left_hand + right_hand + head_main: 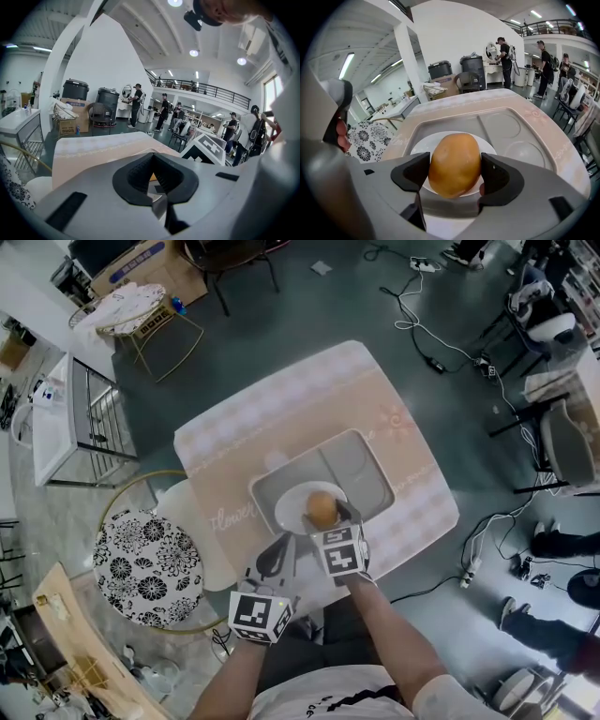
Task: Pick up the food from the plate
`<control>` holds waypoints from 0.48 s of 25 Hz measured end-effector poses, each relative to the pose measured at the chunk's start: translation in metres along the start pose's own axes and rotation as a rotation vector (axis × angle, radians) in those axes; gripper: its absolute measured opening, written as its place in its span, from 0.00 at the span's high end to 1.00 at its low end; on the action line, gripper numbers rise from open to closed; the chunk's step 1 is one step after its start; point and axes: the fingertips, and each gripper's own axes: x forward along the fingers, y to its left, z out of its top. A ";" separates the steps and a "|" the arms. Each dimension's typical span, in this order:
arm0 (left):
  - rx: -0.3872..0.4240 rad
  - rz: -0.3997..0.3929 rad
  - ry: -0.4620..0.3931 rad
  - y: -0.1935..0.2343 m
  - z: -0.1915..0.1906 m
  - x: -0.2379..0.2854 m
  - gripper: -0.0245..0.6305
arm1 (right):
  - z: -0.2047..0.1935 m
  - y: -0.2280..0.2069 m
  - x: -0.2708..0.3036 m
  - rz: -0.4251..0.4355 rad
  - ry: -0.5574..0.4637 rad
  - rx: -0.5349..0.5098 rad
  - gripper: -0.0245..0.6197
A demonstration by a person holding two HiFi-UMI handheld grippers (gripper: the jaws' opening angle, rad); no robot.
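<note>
Since the food (454,161), a smooth, golden-brown, egg-shaped lump, sits right between the jaws of the right gripper (454,177), the lift turns on that grip alone. One dark pad presses each flank, so the jaws are clamped across its narrow width. Its long axis runs away from the gripper, toward the far rim of the plate (421,146). From the head view the food (322,506) lies over the middle of the white plate (287,514), and the right gripper (330,519) reaches it from the plate's near side. Whether its underside touches the plate or has just cleared it I cannot tell. The plate rests in the near compartment of a grey tray (367,463) on the table (281,418). The left gripper (278,547) hangs back on the near side of the plate, off the tray. In its own view the left gripper (157,180) has its jaws together with nothing between them. The right hand is plainly the nearer one and has the job. My judgement is that a straight rise above the plate is what remains, and since the rounded skin looks smooth, it could slip if the grip is light.
</note>
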 end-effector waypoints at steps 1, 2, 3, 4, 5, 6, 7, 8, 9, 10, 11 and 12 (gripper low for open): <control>0.001 -0.002 0.001 -0.002 0.001 0.000 0.95 | 0.002 -0.001 -0.003 0.010 -0.012 0.013 0.48; 0.003 -0.005 0.001 -0.003 0.002 -0.001 0.95 | 0.004 -0.002 -0.006 0.017 -0.028 0.025 0.48; 0.005 -0.007 0.001 -0.005 0.003 -0.001 0.95 | 0.006 -0.002 -0.011 0.024 -0.043 0.034 0.48; 0.006 -0.008 0.001 -0.006 0.005 -0.002 0.95 | 0.009 -0.002 -0.016 0.033 -0.058 0.044 0.48; 0.006 -0.009 0.001 -0.007 0.007 -0.002 0.95 | 0.012 -0.002 -0.021 0.042 -0.072 0.052 0.48; 0.005 -0.011 0.001 -0.009 0.009 -0.003 0.95 | 0.016 -0.003 -0.026 0.048 -0.088 0.058 0.48; 0.006 -0.014 0.001 -0.011 0.011 -0.003 0.95 | 0.019 -0.004 -0.031 0.051 -0.105 0.062 0.48; 0.007 -0.018 0.001 -0.013 0.013 -0.004 0.95 | 0.023 -0.004 -0.036 0.053 -0.121 0.066 0.48; 0.010 -0.022 0.000 -0.015 0.016 -0.004 0.95 | 0.026 -0.004 -0.042 0.057 -0.135 0.072 0.48; 0.012 -0.025 -0.001 -0.018 0.019 -0.005 0.95 | 0.030 -0.004 -0.049 0.062 -0.147 0.078 0.48; 0.015 -0.029 -0.002 -0.021 0.022 -0.006 0.95 | 0.033 -0.002 -0.056 0.069 -0.157 0.082 0.48; 0.017 -0.032 -0.002 -0.024 0.025 -0.008 0.95 | 0.036 0.000 -0.063 0.076 -0.167 0.084 0.48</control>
